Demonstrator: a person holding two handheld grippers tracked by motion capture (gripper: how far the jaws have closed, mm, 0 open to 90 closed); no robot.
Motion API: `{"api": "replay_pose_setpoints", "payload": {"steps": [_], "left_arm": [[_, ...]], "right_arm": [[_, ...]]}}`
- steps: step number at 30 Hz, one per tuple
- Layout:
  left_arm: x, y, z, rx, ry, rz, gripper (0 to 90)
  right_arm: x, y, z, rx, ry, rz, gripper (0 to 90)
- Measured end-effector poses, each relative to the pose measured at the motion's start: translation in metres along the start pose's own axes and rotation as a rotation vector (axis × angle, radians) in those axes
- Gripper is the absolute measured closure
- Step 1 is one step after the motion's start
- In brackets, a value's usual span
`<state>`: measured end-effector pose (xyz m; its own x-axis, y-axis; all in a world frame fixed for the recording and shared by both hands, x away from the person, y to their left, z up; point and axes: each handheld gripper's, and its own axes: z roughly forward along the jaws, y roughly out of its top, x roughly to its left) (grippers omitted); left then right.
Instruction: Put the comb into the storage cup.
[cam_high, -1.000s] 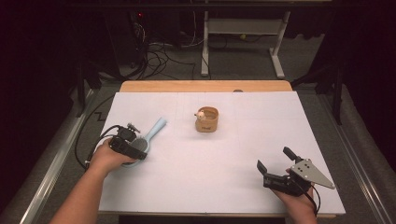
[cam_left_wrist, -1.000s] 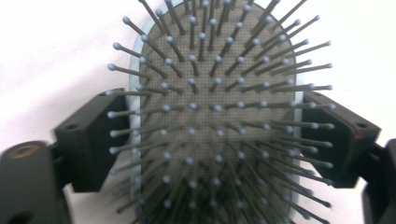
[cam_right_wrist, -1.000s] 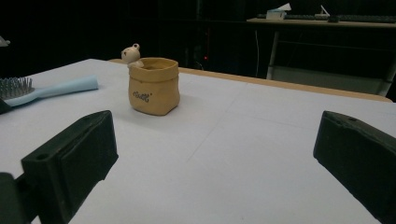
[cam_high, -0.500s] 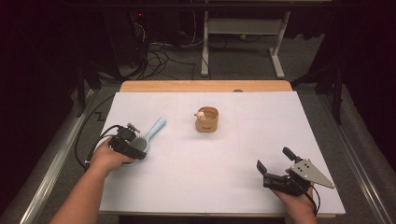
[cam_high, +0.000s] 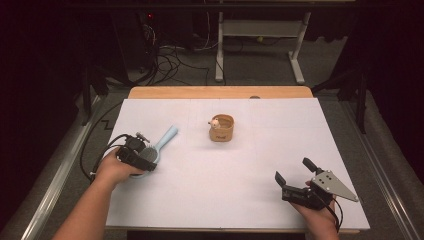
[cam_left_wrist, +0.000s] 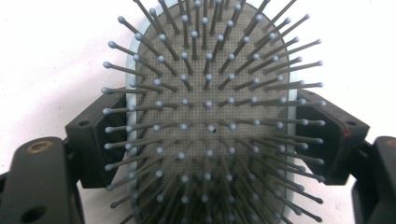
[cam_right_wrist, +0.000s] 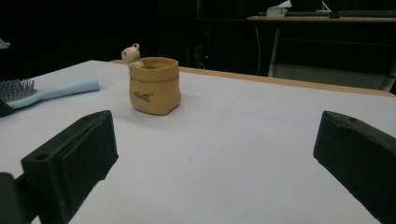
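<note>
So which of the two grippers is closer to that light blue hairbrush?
The left. The left gripper sits over the hairbrush head, its jaws on either side of the bristled pad. The right gripper rests far across the table, near its front right corner, jaws open with nothing between them.

Hardly anything is changing here. The left gripper (cam_high: 142, 156) is sitting over the head of the hairbrush (cam_left_wrist: 210, 116), and its jaws are easing in only a touch against the brush's two edges. No other shift is showing between the earlier pictures and this one.
</note>
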<state>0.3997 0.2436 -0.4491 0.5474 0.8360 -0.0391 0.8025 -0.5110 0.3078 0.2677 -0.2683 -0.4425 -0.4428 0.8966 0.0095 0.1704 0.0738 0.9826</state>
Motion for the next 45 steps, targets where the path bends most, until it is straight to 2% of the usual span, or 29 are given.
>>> {"api": "replay_pose_setpoints", "payload": {"steps": [13,16,20,25,33,42,45], "left_arm": [[0.000,0.001,-0.001,0.001,-0.002,-0.014,20.1],[0.002,0.001,-0.003,-0.011,-0.018,-0.037,20.2],[0.003,0.000,-0.006,-0.033,-0.028,-0.039,20.3],[-0.003,-0.001,-0.009,-0.048,-0.023,-0.006,20.3],[-0.005,-0.007,-0.021,-0.072,-0.018,-0.009,20.3],[-0.018,-0.009,-0.028,-0.086,-0.028,0.039,20.3],[-0.024,-0.010,-0.029,-0.091,-0.023,0.070,20.3]], "right_arm": [[0.000,0.000,0.000,0.000,-0.001,0.002,0.2],[0.000,0.000,0.000,0.001,-0.002,0.002,0.1],[-0.001,0.000,0.000,-0.001,-0.004,0.003,0.2],[-0.002,0.000,0.000,-0.003,-0.005,0.001,0.2],[-0.001,0.000,-0.001,-0.010,-0.007,0.002,0.1],[-0.001,0.000,0.000,-0.005,-0.007,-0.001,0.2],[0.000,0.000,0.000,-0.005,-0.008,-0.005,0.2]]}}
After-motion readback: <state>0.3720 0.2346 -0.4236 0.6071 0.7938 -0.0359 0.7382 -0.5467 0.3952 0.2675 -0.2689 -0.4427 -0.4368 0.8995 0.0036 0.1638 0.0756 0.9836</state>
